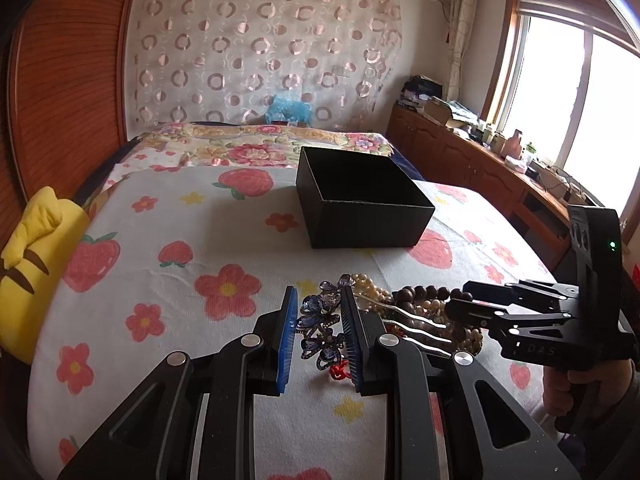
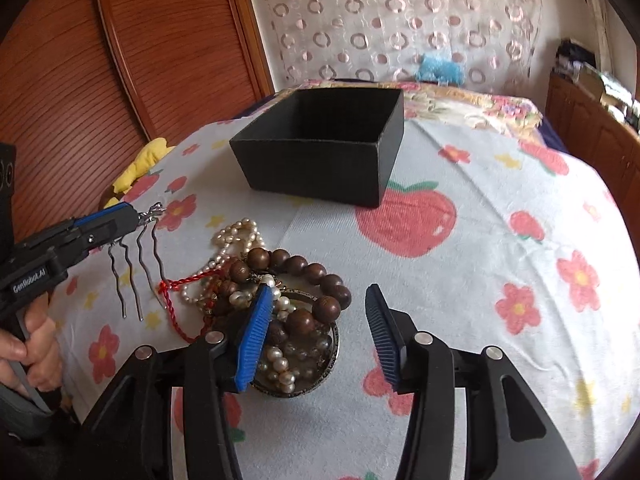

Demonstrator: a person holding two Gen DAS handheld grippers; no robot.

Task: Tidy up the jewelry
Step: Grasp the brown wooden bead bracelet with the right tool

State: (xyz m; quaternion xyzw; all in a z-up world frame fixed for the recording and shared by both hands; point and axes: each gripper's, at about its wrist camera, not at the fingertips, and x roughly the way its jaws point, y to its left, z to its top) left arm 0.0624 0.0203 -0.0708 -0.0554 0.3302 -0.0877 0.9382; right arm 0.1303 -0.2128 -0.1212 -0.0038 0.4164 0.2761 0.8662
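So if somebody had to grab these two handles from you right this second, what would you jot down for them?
Left gripper: shut on the purple flower hair comb, lifted so its metal prongs hang free.
Right gripper: open, holding nothing, jaws either side of the jewelry pile.
Pile: wooden bead bracelet, pearl strands and red cord heaped on and beside a small round metal dish on the strawberry-print bedspread.
Black box: open, standing behind the pile; nothing shows inside.
Done: comb picked up.
Left: put it in the box, then probably everything else.
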